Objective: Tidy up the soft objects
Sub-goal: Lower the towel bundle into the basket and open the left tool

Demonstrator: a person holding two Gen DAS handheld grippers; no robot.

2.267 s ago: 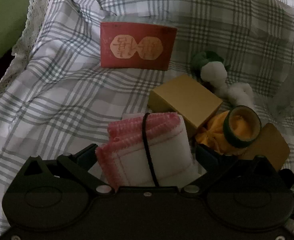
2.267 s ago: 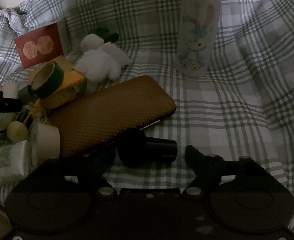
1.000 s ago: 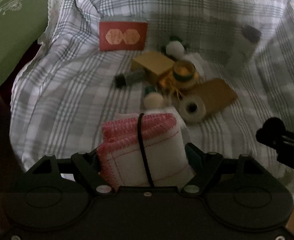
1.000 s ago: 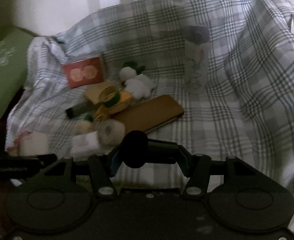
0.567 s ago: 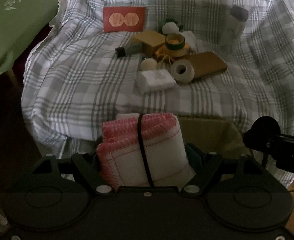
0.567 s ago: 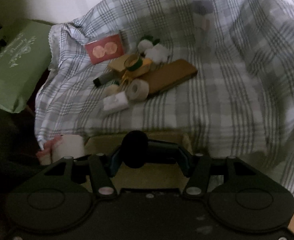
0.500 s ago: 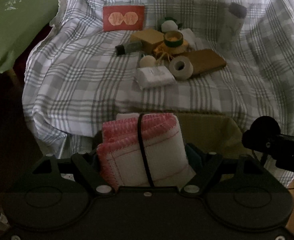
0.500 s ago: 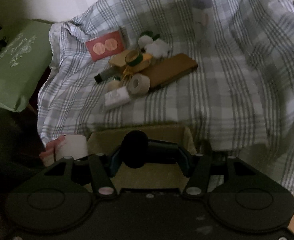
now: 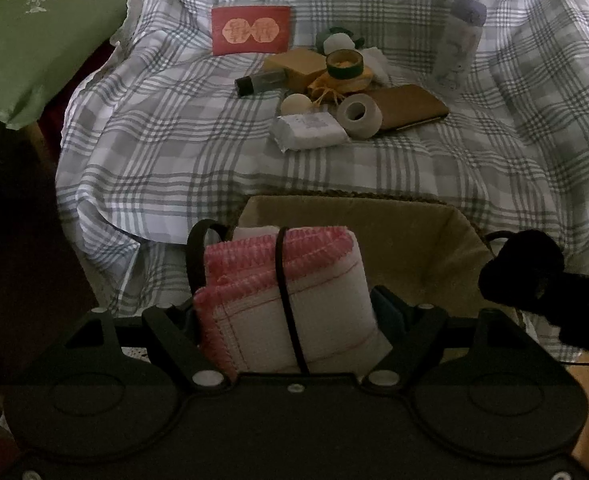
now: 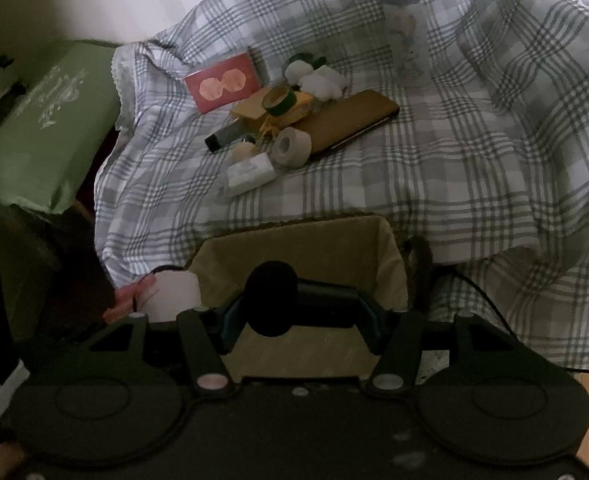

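My left gripper (image 9: 290, 308) is shut on a folded white cloth with pink edging (image 9: 294, 280), bound by a black band, held at the left edge of a lined tan basket (image 9: 414, 220). My right gripper (image 10: 298, 316) is shut on a black object with a round fuzzy end (image 10: 272, 296), held over the basket (image 10: 294, 248). The cloth shows at the left in the right wrist view (image 10: 166, 292). The black object and right gripper show at the right in the left wrist view (image 9: 522, 268). A white plush toy (image 10: 318, 76) lies on the plaid-covered seat.
On the plaid sheet (image 9: 174, 140) lie a red card (image 9: 250, 30), a tan box (image 9: 298, 62), green tape roll (image 9: 344, 64), dark bottle (image 9: 260, 82), white packet (image 9: 310, 132), bandage roll (image 9: 358, 116), brown case (image 9: 410, 106) and a printed bottle (image 9: 458, 40). A green cushion (image 9: 34, 32) is left.
Both grippers have pulled back from the seat with their objects and now hang over the basket in front of it. The items on the sheet look farther away.
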